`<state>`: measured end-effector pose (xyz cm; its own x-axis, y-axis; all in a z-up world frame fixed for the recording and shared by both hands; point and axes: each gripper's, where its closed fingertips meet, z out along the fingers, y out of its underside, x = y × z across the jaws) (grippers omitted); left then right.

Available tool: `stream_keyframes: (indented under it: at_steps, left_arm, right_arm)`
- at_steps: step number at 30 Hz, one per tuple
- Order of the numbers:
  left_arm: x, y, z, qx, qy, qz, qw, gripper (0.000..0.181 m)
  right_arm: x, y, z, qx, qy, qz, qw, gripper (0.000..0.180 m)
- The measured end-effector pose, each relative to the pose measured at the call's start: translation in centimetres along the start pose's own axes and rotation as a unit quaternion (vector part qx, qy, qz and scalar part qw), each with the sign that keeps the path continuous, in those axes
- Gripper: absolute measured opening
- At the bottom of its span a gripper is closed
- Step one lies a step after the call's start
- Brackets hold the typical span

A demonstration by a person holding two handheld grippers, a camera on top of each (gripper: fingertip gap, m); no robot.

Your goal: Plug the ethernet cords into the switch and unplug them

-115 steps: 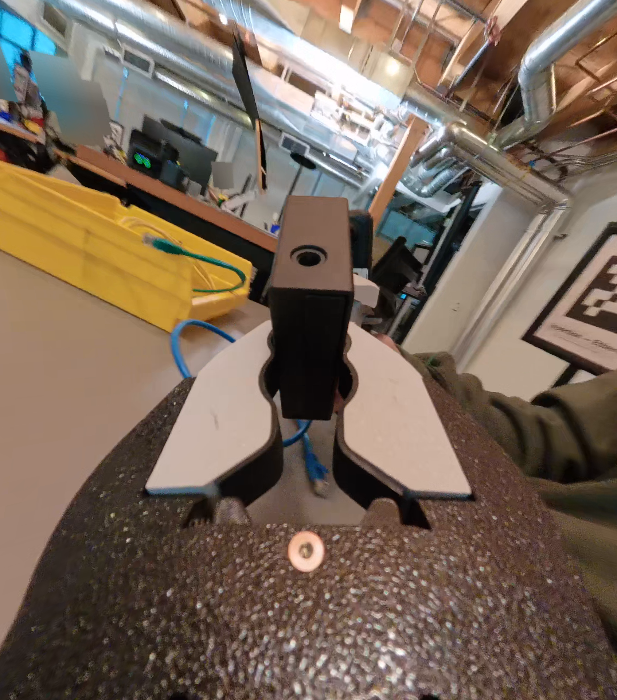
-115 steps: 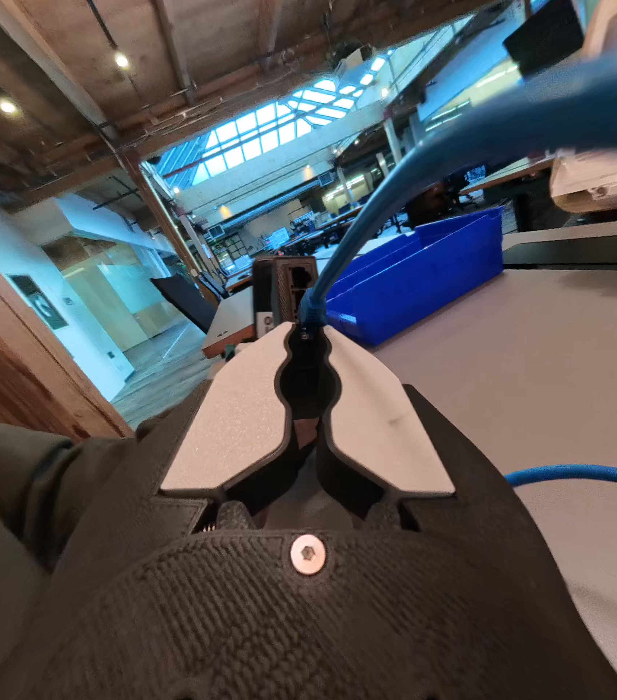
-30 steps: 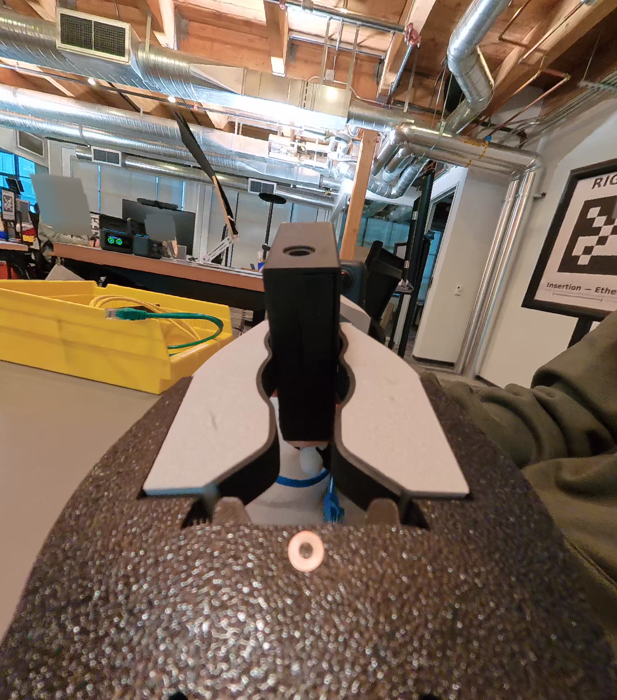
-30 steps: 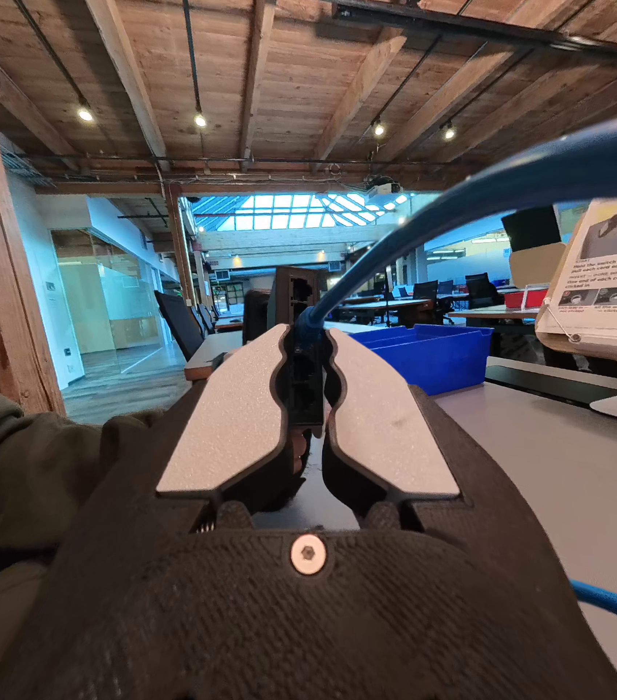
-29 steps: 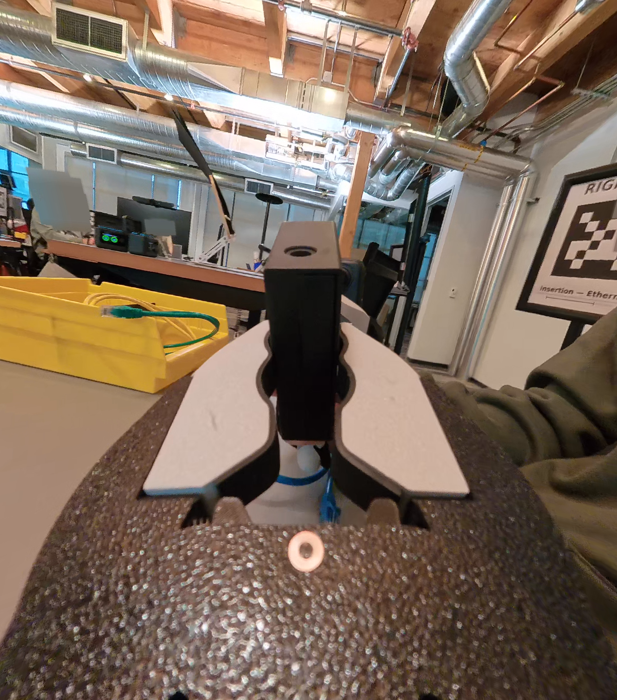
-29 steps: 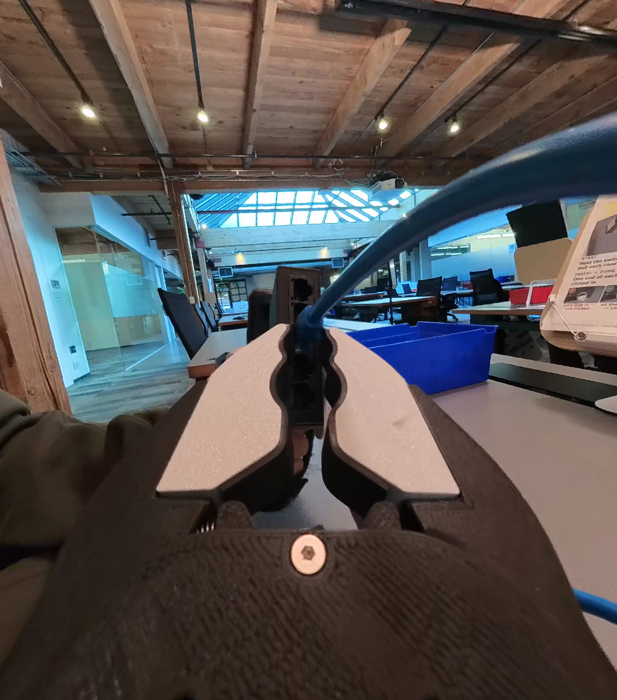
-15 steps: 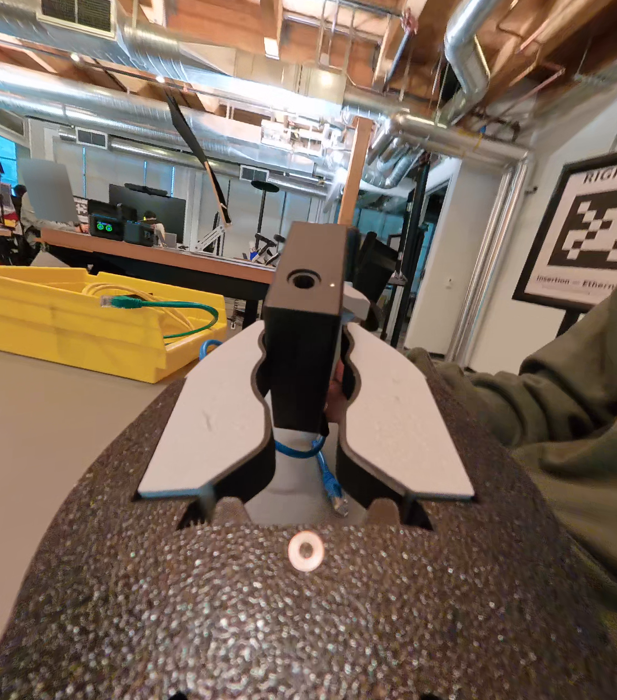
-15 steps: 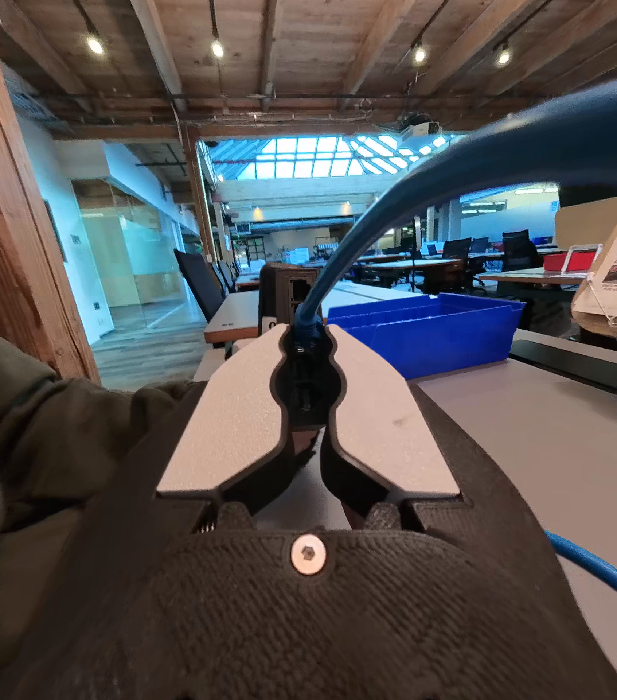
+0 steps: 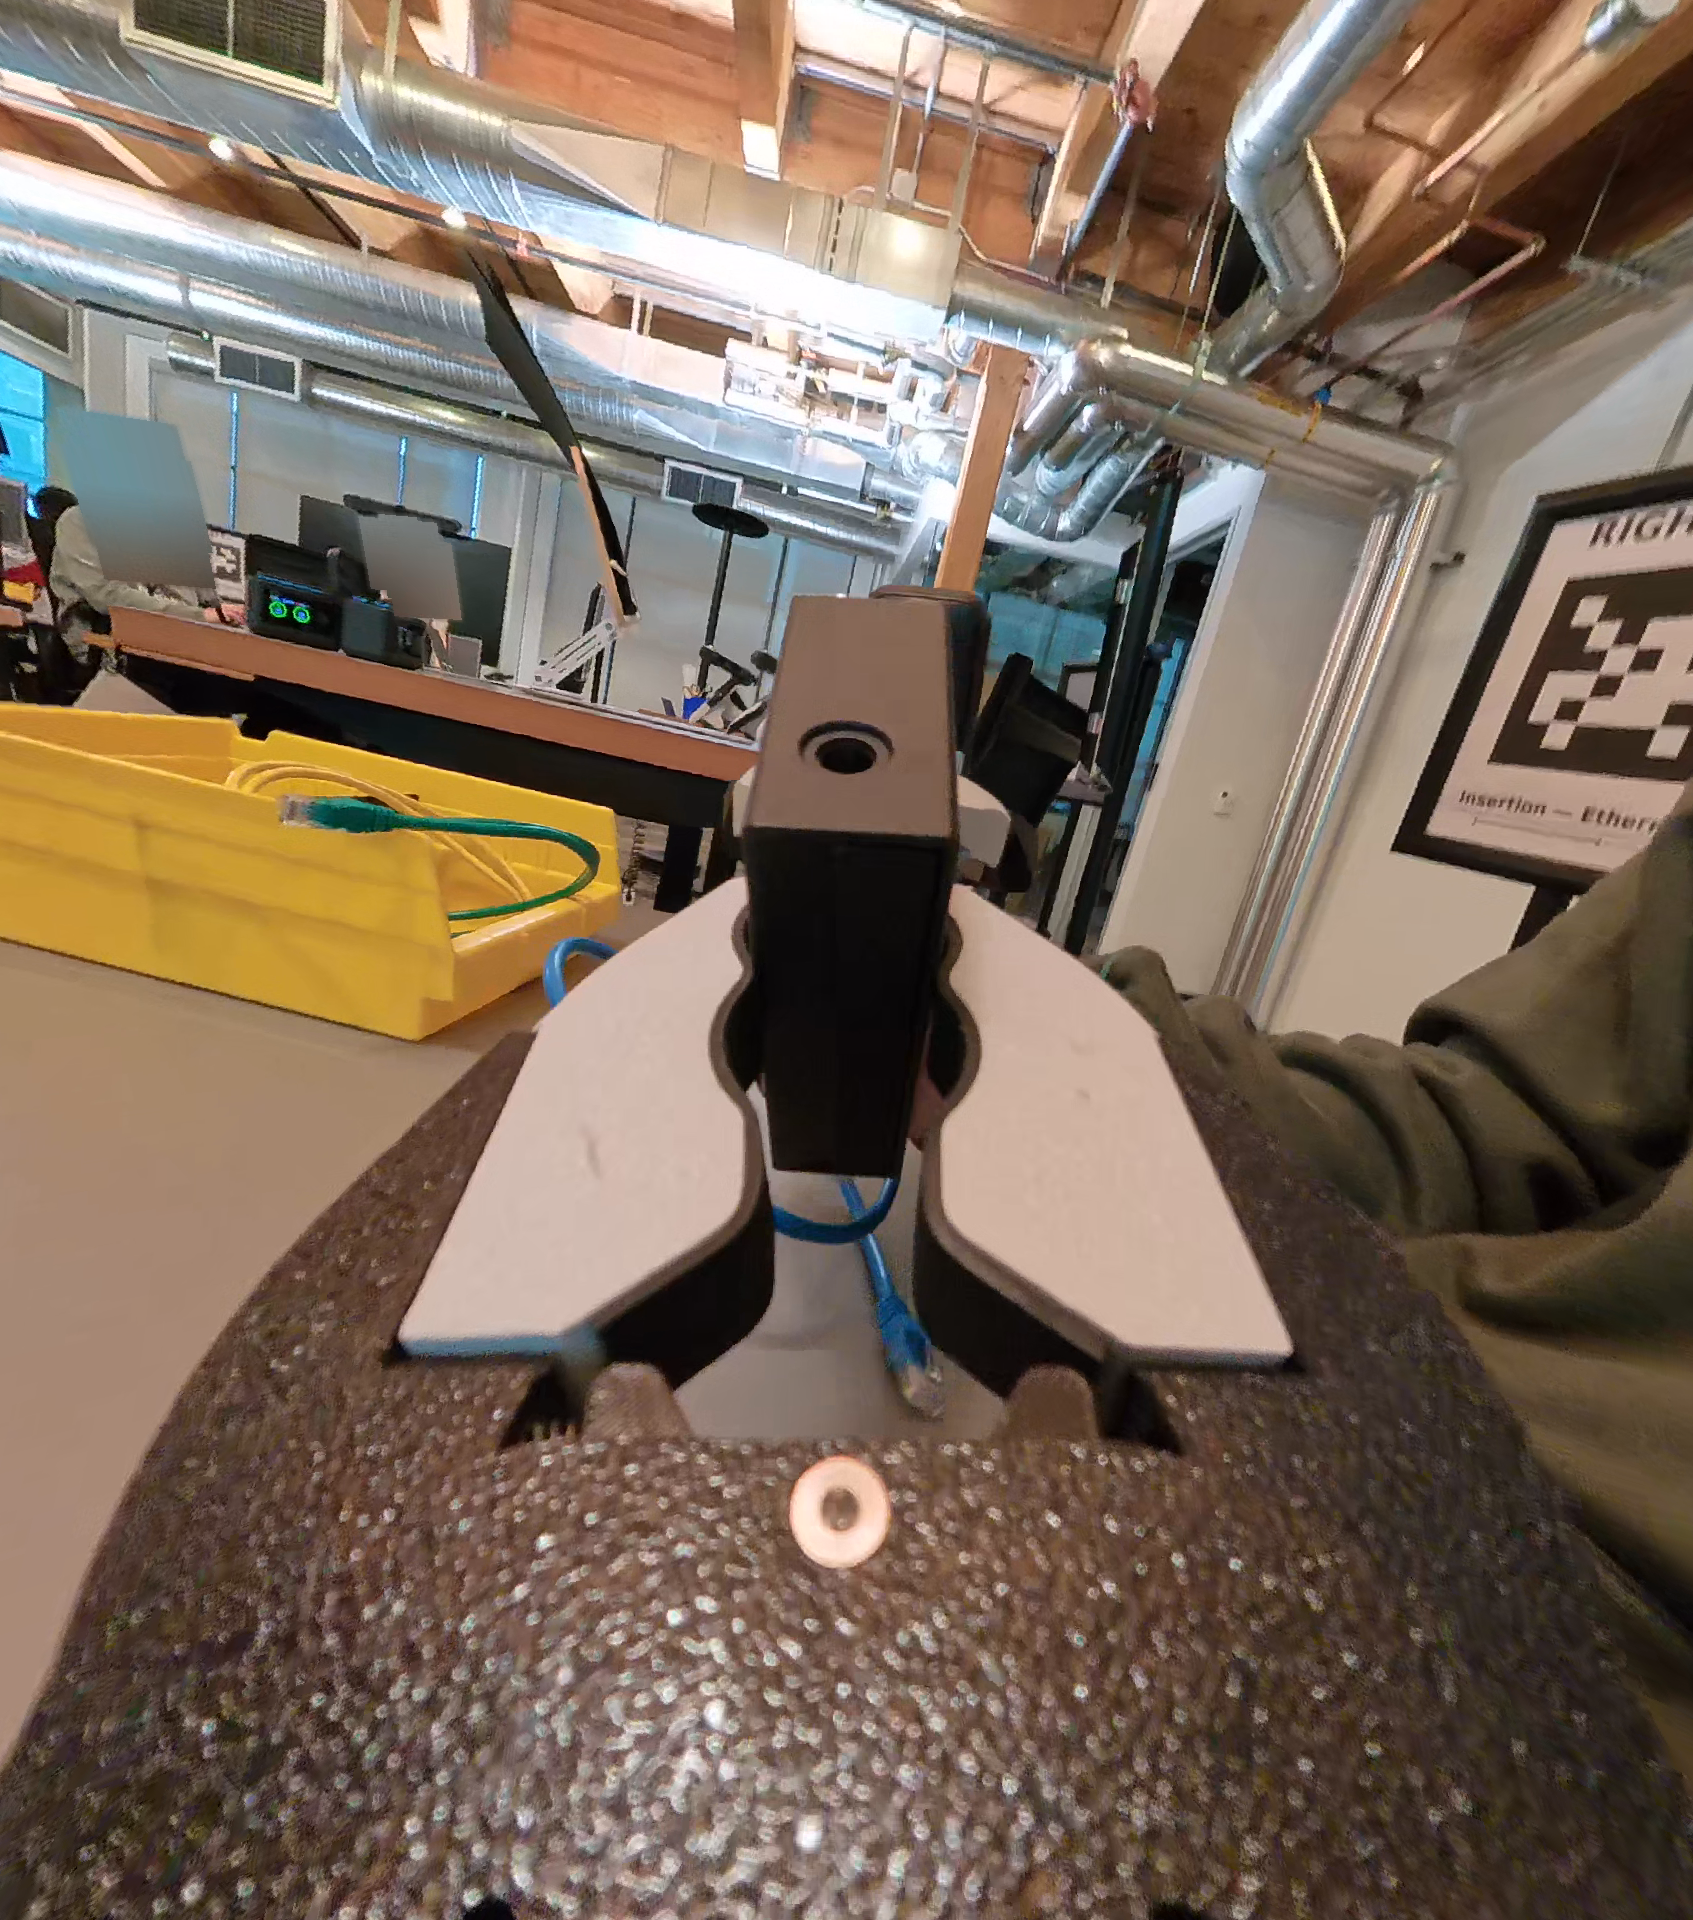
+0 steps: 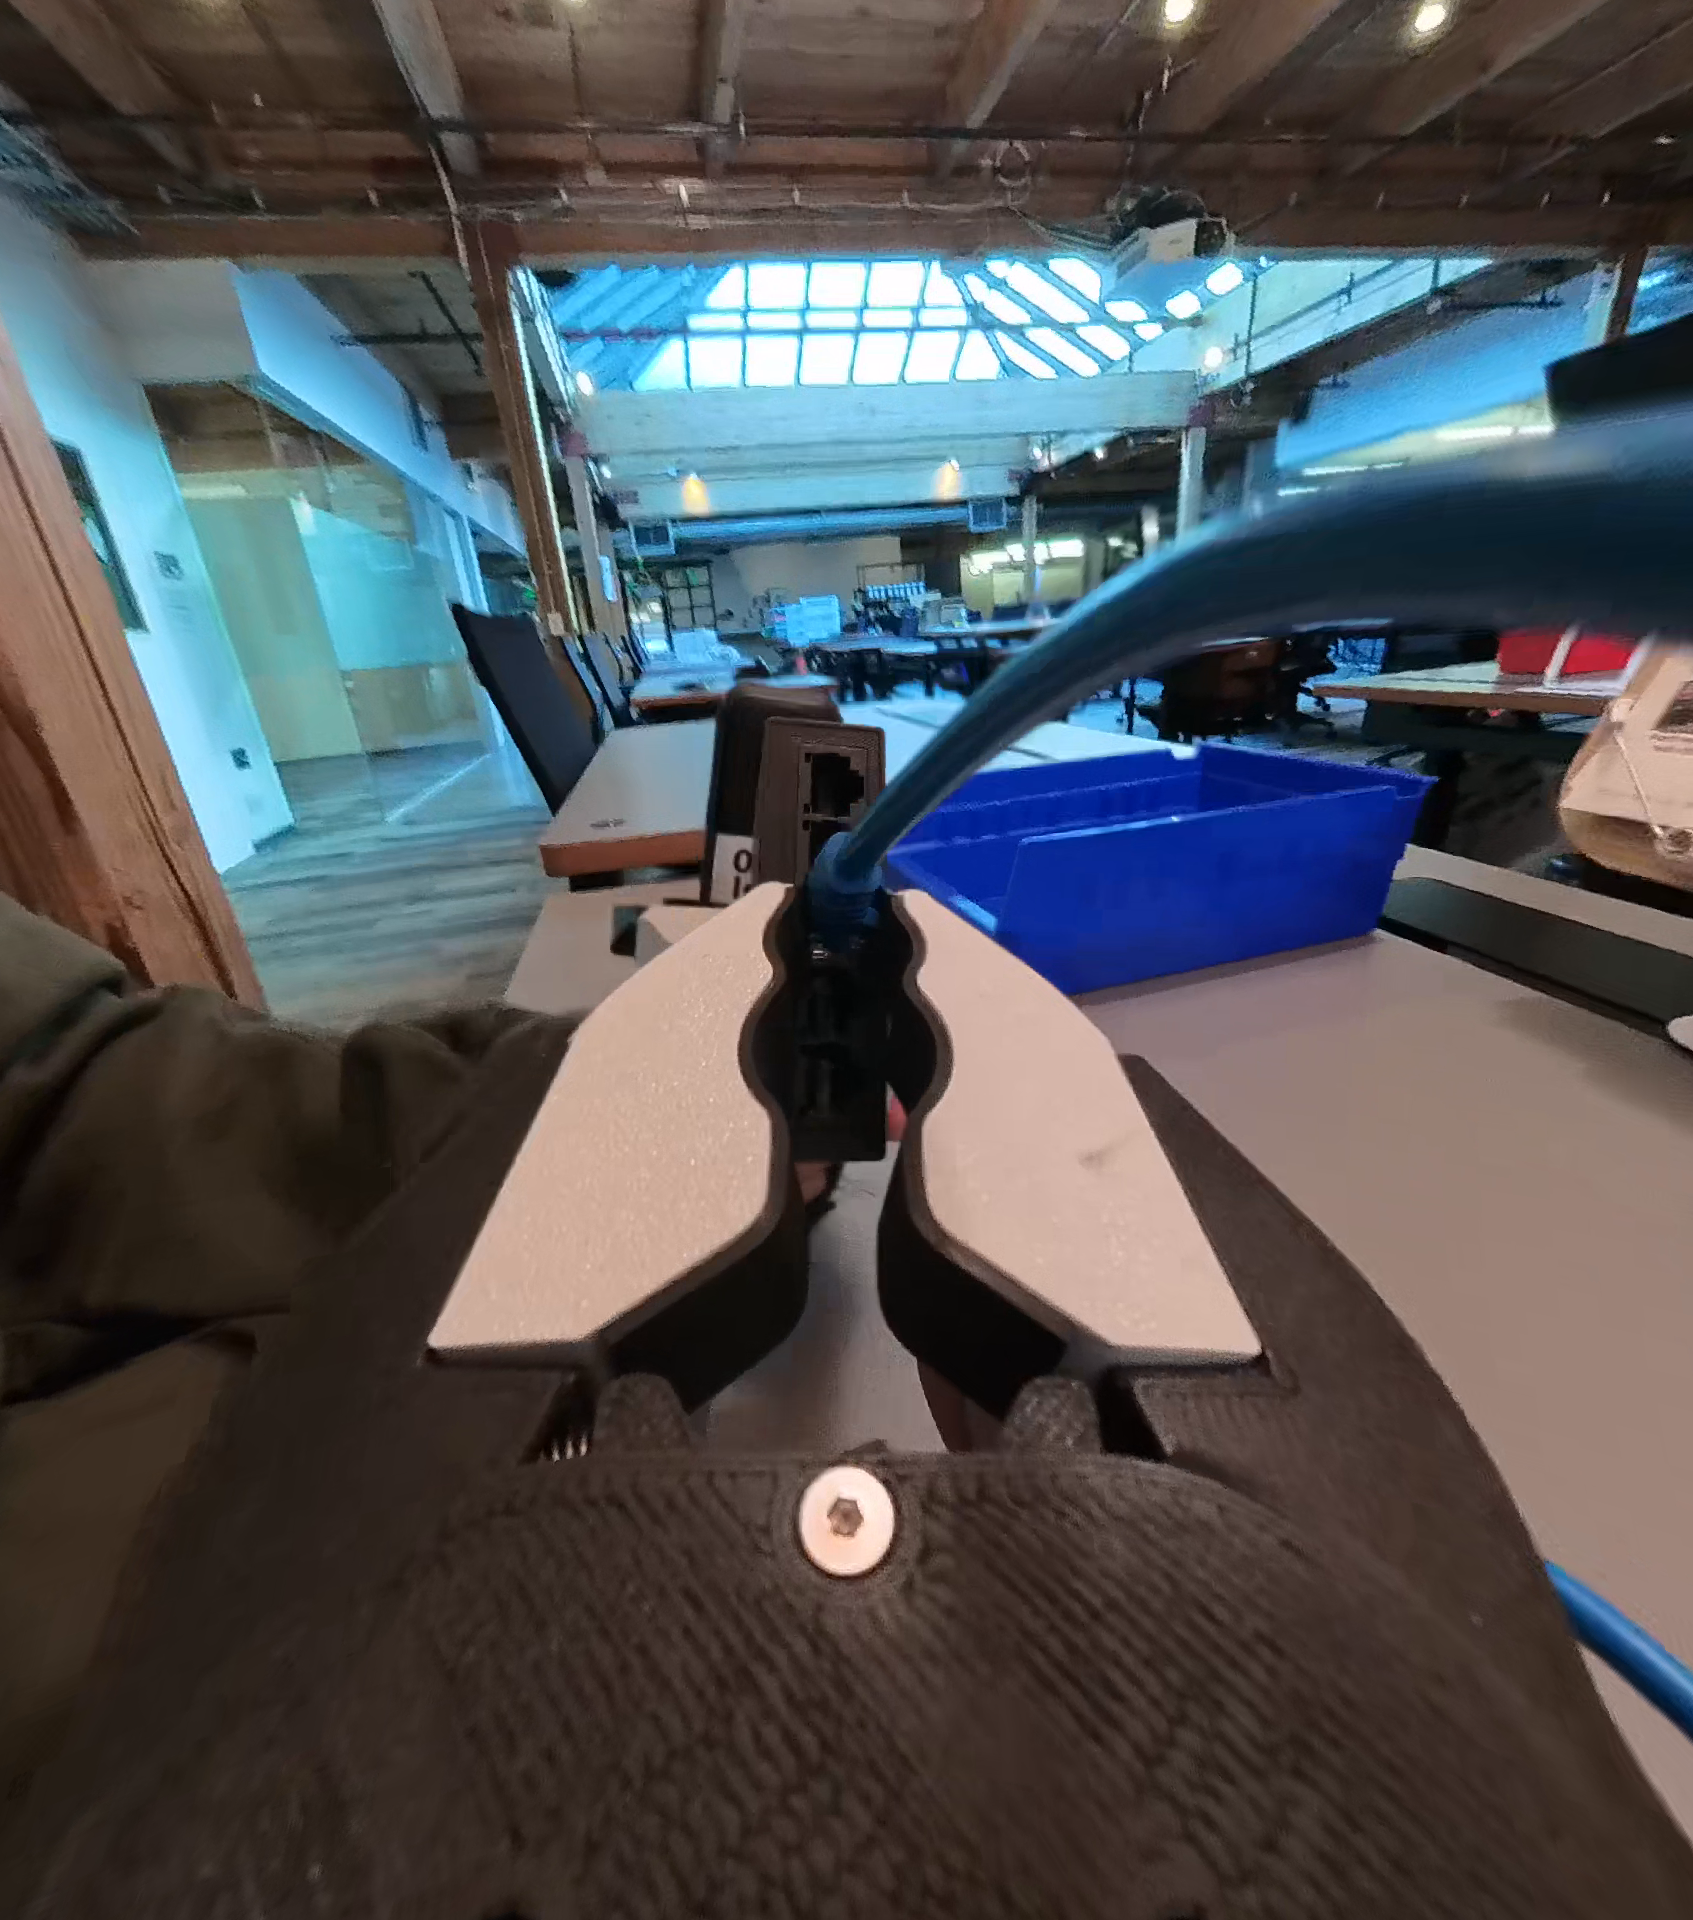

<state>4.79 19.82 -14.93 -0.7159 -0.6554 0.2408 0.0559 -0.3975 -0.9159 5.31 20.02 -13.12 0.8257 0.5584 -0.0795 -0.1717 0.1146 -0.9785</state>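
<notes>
Landmark: the black ethernet switch (image 9: pixel 847 935), standing on end above the grey table (image 9: pixel 94 1143).
Left gripper (image 9: pixel 842 1029): its fingers are pressing on the switch's two flat sides, narrowly parted, likely bracing the box for insertion.
Right gripper (image 10: pixel 837 977): its fingers are nearly closed, pinching the blue ethernet cord's plug (image 10: pixel 842 902) just in front of the switch's port face (image 10: pixel 826 790); whether the plug is seated, I cannot tell.
Blue ethernet cord (image 10: pixel 1029 665): arching up and rightward from the plug, probably kept slack.
Free blue plug (image 9: pixel 909 1361): lying on the table below the switch, unheld.
Yellow bin (image 9: pixel 146 862): sitting left of the switch, holding a green cord (image 9: pixel 468 831) and a pale yellow cord (image 9: pixel 302 774).
Blue bin (image 10: pixel 1185 862): sitting right of the switch.
</notes>
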Motion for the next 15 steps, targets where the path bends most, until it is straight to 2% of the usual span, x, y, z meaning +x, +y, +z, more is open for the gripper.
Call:
stream_keyframes:
  at_steps: [7, 15]
  left_arm:
    - [-0.5, -0.3, 0.2, 0.049, 0.004, -0.055, 0.997, 0.027]
    - [-1.0, -0.9, 0.0, 0.085, 0.01, -0.113, 0.99, 0.027]
  right_arm:
    - [0.7, -0.1, 0.2, -0.052, 0.013, -0.031, 0.998, 0.015]
    - [1.3, -0.4, 0.7, -0.056, 0.019, -0.014, 0.998, 0.015]
